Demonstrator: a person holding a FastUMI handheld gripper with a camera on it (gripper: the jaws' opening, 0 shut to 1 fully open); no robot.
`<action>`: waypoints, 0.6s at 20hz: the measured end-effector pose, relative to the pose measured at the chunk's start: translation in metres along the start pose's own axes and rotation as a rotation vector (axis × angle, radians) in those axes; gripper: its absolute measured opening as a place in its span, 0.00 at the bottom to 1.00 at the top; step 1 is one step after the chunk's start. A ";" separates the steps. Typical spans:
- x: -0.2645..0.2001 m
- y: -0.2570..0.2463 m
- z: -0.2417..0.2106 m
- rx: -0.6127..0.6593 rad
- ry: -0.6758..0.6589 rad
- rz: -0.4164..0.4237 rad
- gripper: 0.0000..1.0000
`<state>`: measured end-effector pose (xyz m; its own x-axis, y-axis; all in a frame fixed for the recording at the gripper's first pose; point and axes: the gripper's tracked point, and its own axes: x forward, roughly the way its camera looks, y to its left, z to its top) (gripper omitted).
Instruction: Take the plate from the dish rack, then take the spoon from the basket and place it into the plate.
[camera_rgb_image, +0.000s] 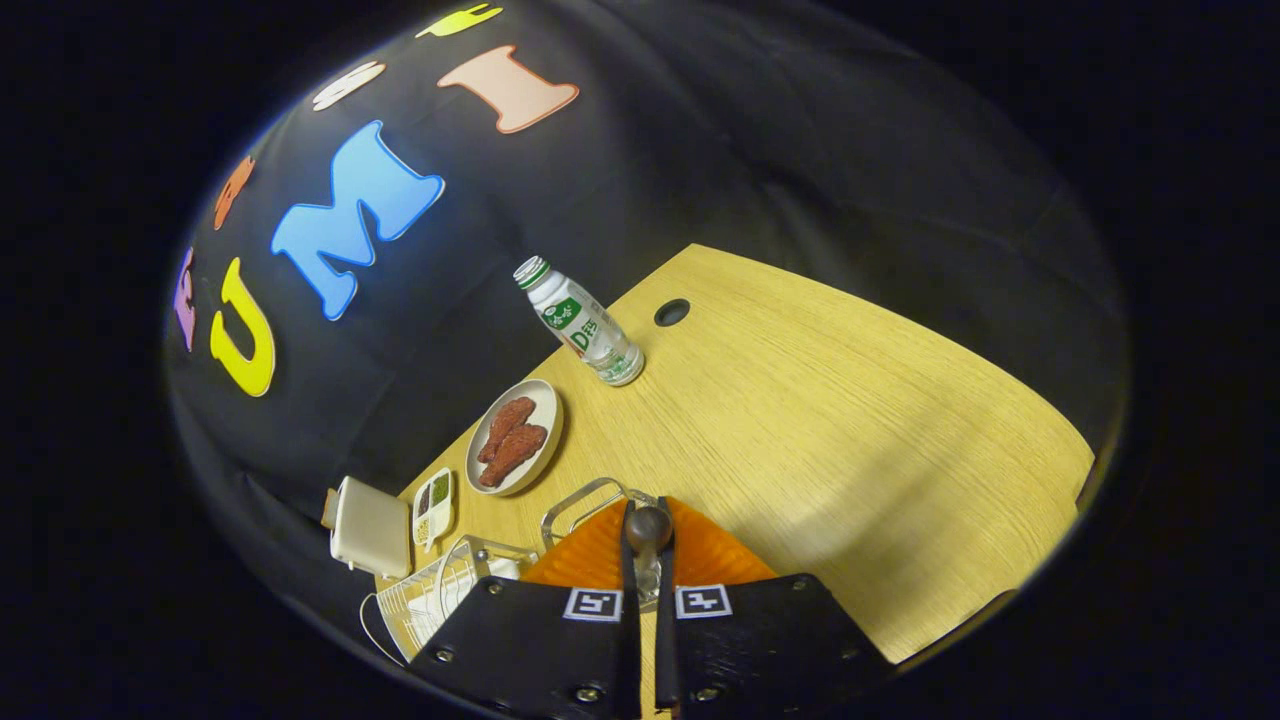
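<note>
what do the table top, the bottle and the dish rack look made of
Table top: pale wood or wood-look laminate, matte, with fine grain lines. Bottle: probably plastic, whitish with a printed wrap and ribbed cap. Dish rack: thin white wire, likely coated metal. The gripper is shut on a dark spoon.

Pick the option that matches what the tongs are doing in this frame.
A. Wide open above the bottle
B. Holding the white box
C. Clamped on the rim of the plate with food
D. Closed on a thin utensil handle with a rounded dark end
D: the tongs are pressed together on the spoon, its rounded dark end poking out above the orange basket.
</note>
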<state>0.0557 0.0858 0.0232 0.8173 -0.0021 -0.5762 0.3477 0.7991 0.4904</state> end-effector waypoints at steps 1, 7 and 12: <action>0.001 0.001 -0.001 -0.009 0.005 0.004 0.05; -0.006 0.012 0.019 -0.071 -0.023 0.010 0.05; -0.031 0.021 0.043 -0.123 -0.052 0.007 0.05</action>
<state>0.0577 0.0769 0.0796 0.8433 -0.0253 -0.5368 0.2859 0.8669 0.4083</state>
